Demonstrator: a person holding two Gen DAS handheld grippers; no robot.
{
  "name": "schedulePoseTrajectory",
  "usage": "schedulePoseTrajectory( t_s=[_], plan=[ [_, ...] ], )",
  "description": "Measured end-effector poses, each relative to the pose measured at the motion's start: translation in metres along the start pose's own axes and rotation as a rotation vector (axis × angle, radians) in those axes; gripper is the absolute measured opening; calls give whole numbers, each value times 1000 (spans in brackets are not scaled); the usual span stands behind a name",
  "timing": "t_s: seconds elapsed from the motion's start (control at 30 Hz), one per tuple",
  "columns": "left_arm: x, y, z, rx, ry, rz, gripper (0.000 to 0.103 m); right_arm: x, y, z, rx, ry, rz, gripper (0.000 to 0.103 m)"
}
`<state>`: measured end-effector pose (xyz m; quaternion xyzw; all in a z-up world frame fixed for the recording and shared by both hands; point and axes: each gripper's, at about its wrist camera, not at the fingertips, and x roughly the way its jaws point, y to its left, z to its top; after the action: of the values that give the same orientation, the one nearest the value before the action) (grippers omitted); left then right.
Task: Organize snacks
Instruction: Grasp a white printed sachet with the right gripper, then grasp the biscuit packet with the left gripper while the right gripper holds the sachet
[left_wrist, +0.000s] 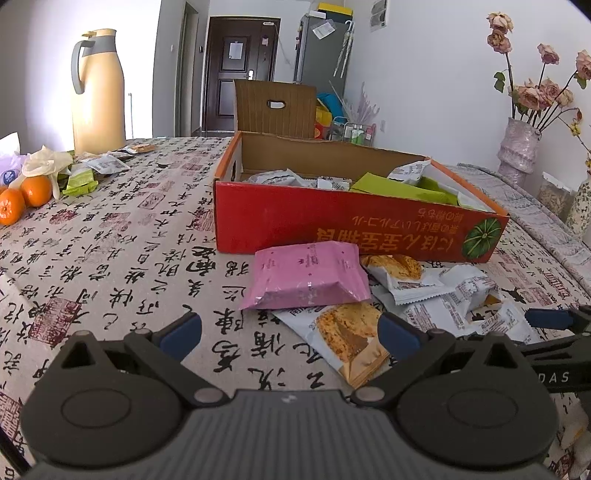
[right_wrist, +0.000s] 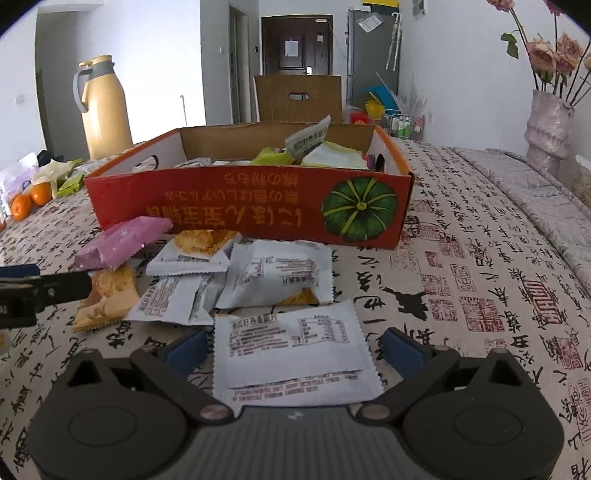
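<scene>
Red box (right_wrist: 236, 206) — upside-down orange lettering, green pumpkin picture (right_wrist: 359, 208).

your left gripper (left_wrist: 290, 334) sits low and level, its jaws spread wide with nothing between the blue pads (left_wrist: 181, 334). your right gripper (right_wrist: 291, 349) is level too, jaws equally wide apart and gripping nothing. the two tools sit side by side, each one's fingertip showing at the edge of the other's view.

Matt cardboard box (left_wrist: 354, 225), glossy pink plastic packet (left_wrist: 306, 275), printed cloth tablecloth (left_wrist: 122, 258).
</scene>
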<state>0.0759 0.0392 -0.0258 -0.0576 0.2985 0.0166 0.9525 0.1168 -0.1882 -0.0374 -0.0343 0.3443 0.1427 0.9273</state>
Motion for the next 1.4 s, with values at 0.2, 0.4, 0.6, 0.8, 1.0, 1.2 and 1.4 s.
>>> schedulePoseTrajectory(
  t_s=[0.2,0.4,0.6,0.8,1.0,1.2,1.4],
  plan=[
    [0,1,0,-9,0,3,103,-3,1,-2,-11,-19,6,90],
    [0,2,0,-13,3,5,103,-9,4,-6,-24,-44,13,78],
    [-1,2,-1,-14,2,4,103,-14,9,-12,-56,-78,0,66],
    [0,2,-1,-14,4,5,103,-19,13,-17,-72,-109,-14,56],
    [0,2,-1,-14,6,11,103,-24,14,-22,-71,-130,-13,51],
    [2,0,-1,-6,19,35,103,-29,12,-25,-52,-139,0,50],
    [6,-5,4,-9,68,55,103,-39,6,-25,-25,-172,7,50]
  ],
)
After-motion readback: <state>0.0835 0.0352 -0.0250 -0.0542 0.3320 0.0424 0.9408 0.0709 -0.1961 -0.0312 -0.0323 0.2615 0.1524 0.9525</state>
